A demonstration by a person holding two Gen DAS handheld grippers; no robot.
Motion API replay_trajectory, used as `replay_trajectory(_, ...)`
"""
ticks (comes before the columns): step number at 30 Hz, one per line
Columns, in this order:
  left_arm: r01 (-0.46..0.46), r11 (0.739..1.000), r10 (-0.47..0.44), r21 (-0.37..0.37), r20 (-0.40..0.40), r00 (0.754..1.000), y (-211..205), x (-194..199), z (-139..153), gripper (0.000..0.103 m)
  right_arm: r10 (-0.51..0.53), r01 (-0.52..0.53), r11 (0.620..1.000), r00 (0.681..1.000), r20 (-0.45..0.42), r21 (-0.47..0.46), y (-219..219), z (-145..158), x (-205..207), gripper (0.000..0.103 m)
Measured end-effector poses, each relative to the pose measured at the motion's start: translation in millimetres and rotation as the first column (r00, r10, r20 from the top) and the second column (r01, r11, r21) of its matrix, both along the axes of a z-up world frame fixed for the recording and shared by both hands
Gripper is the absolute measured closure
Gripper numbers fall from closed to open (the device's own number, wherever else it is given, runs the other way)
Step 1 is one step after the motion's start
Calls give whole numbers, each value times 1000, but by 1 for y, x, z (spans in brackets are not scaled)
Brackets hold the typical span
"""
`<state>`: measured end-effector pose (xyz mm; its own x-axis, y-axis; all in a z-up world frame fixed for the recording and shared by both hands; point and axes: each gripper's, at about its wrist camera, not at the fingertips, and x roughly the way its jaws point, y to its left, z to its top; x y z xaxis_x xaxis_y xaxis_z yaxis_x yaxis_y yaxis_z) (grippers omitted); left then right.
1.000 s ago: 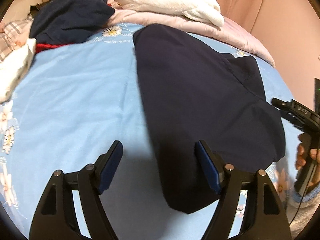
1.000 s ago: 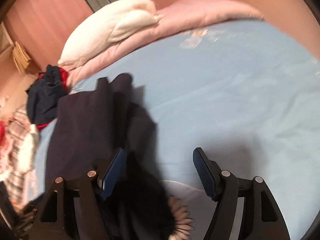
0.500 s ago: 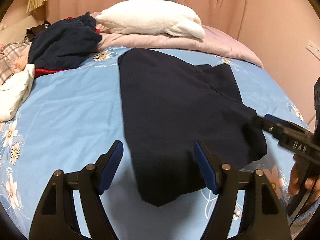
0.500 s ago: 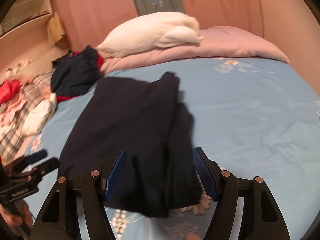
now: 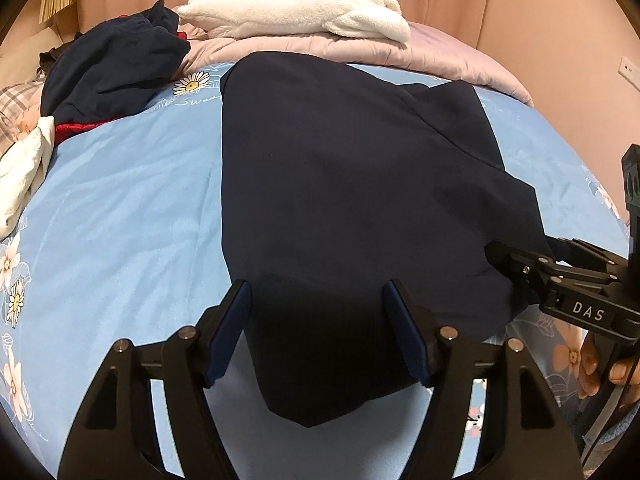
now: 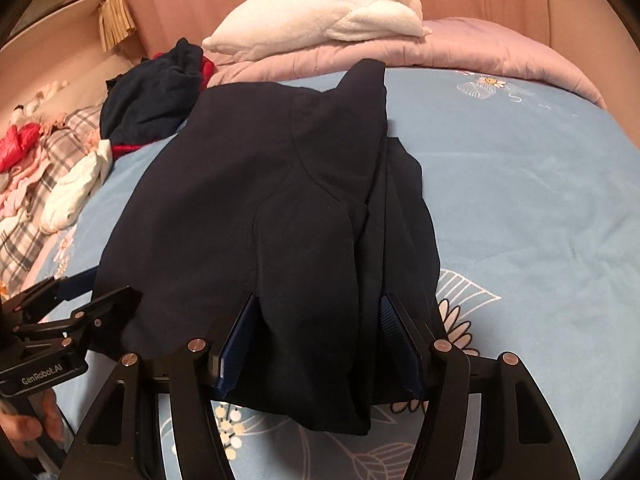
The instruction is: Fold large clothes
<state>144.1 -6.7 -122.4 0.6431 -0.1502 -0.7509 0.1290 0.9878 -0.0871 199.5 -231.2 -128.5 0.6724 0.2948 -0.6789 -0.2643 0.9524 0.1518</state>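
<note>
The left wrist view looks down on a dark blue garment (image 5: 340, 184) lying flat on a light blue bed sheet (image 5: 120, 208) with flowers on it. The near end of the cloth sits between the spread jaws of the left gripper (image 5: 316, 332), and the blue pads do not press on it. Only this view shows the right gripper (image 5: 516, 268) from the side, reaching in at the cloth's right edge. The right wrist view shows things the other one hides: the garment's right side is folded over in layers, and a heap of plaid and pink clothes (image 6: 32, 168) lies far left. Here the right gripper (image 6: 316, 340) has the cloth's near end between its jaws, which are closing. Both views show a white pillow (image 5: 296, 8) on a pink quilt (image 5: 360, 50) at the far end of the bed.
</note>
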Motion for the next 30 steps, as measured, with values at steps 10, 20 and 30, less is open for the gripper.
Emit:
replay_trajectory(10, -46, 998, 45, -47, -25, 999, 6, -13, 7, 28, -8, 9, 999, 1000, 18, -42, 4, 9, -20, 38)
replay_trajectory(20, -70, 997, 71, -43, 15, 997, 8, -48, 33, 26, -13, 14, 1000, 999, 43, -20, -3, 26, -49, 38)
replay_trajectory(30, -105, 995, 104, -3, 109, 989, 18, -96, 82, 0, -24, 25, 1000, 996, 83, -15, -2, 50, -83, 14)
